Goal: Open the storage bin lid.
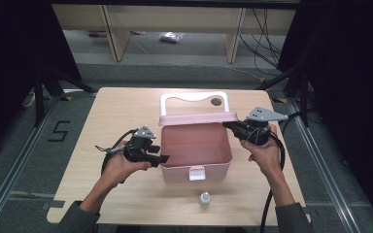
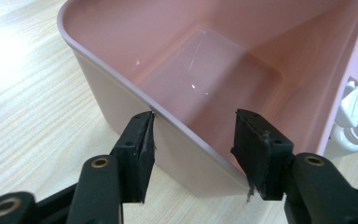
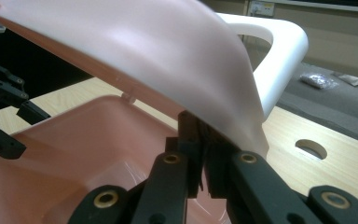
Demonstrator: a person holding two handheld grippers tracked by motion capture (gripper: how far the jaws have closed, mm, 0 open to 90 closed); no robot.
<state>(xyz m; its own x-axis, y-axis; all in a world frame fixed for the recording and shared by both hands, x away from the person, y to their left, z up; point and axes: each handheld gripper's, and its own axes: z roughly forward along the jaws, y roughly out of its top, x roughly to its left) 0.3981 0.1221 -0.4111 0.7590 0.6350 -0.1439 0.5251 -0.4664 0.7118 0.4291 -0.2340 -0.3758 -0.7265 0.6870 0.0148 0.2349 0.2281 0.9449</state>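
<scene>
Your left gripper [image 2: 193,154] is spread wide, its jaws straddling the left wall of the pink box [image 1: 195,145] without pressing it. Your right gripper [image 3: 204,163] is pressed together on the edge of the raised pink lid [image 1: 198,118], pinching it at the box's far right corner. The box sits mid-table [image 1: 111,111] with bare wood all around; a small bottle [image 1: 204,199] stands near the front edge. The box holds nothing, and its white handle [image 1: 194,98] rises behind the lid.
</scene>
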